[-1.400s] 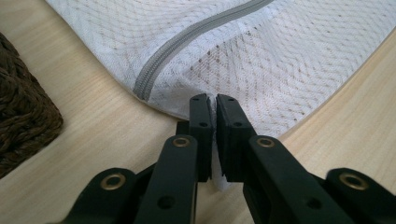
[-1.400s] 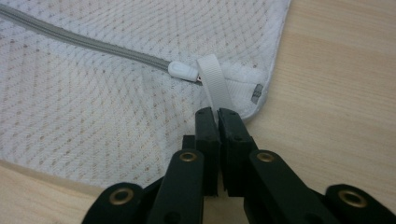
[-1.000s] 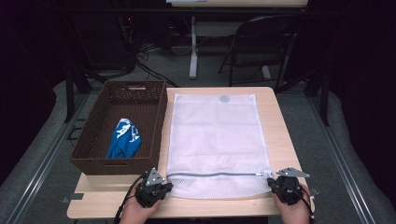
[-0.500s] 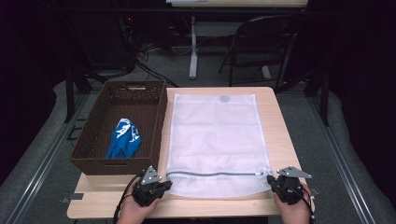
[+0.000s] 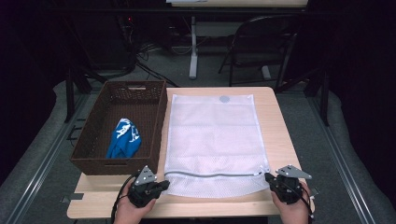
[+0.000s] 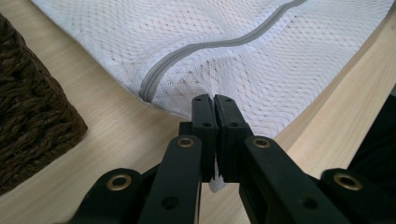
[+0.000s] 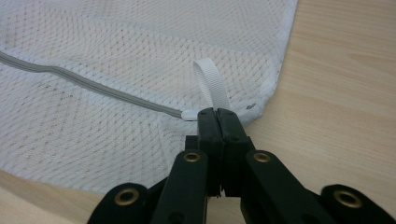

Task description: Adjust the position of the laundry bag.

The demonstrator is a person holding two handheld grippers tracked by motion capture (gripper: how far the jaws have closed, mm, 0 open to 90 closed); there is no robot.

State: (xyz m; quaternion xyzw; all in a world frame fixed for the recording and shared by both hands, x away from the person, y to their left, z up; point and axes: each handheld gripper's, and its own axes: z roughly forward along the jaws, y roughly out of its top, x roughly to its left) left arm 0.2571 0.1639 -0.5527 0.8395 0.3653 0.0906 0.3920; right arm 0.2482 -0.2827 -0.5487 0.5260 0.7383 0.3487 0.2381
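1. A brown wicker basket on the tabletop's left holds a blue cloth; its white print is unreadable.
2. The left tool, jaws pressed together, pinches the white mesh laundry bag's near left corner beside the grey zipper.
3. The right tool is clamped on the bag's near right corner at the white ribbon loop.
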